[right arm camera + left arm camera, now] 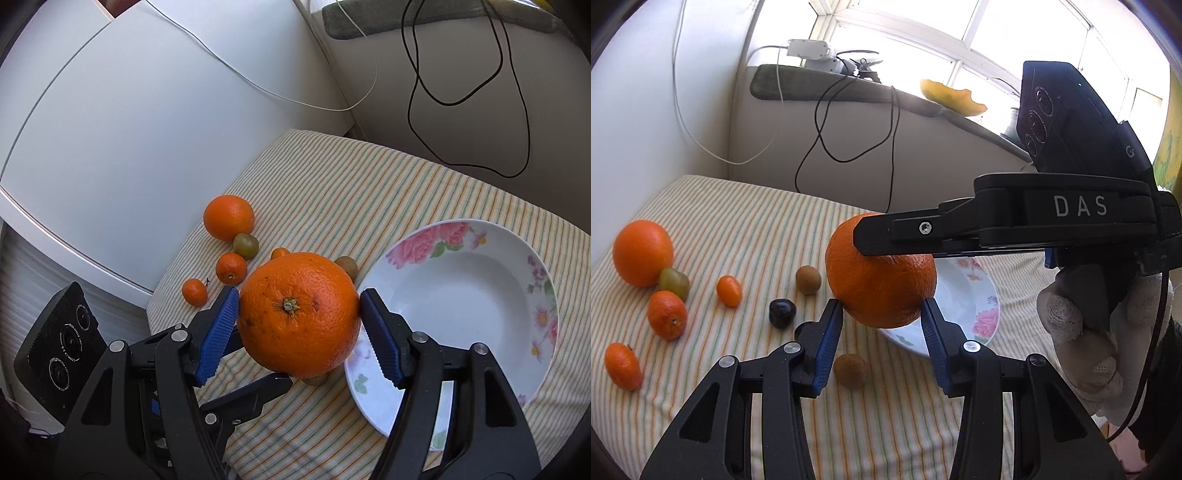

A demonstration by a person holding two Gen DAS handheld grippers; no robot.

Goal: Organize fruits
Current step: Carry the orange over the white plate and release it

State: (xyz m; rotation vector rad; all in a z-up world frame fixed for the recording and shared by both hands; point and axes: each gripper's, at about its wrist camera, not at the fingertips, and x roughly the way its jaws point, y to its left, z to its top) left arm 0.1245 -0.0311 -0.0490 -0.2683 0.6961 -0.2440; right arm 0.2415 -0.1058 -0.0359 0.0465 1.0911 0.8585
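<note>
**Orange fruit riding in the right jaws**

Orange (298,314) skin is sitting pinched between the right gripper (299,332) pads, lifted beside the flowered plate (517,258). The left gripper (882,332) is hanging parted, gripping nothing. The round fruit is risking a slip from such narrow contact, probably rolling off the striped cloth (369,184).

You worked at a table under a striped cloth (746,229), pushed into a corner of pale walls (635,110). Behind it ran a sill with a dark mat (798,83), bright daylight pouring through the window (1015,33). Black and white cables (827,140) hung down.
</note>
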